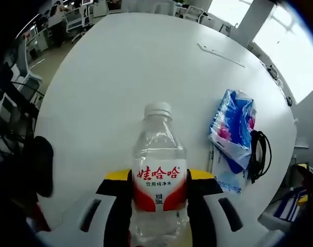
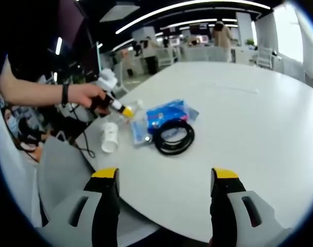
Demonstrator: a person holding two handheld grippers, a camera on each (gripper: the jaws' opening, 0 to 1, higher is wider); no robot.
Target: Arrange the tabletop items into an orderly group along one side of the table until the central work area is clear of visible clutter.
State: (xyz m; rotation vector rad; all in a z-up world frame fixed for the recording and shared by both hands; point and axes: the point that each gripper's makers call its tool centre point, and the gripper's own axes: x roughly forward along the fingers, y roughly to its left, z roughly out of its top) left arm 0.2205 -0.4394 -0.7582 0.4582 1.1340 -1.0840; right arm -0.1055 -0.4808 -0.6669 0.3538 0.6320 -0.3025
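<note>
Water bottle (image 1: 159,175) label, seemingly: "娃哈哈".

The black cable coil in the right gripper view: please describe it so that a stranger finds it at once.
On the white round table, look at the cluster of items near the edge beside the person's hand. The black cable coil lies flat there, touching the blue packet. It is the only dark ring; its neighbours are pale or blue.

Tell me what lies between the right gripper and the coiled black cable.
Bare white table, seen in the right gripper view: nothing sits between the open right gripper and the coiled black cable. The blue packet lies just beyond the cable.
</note>
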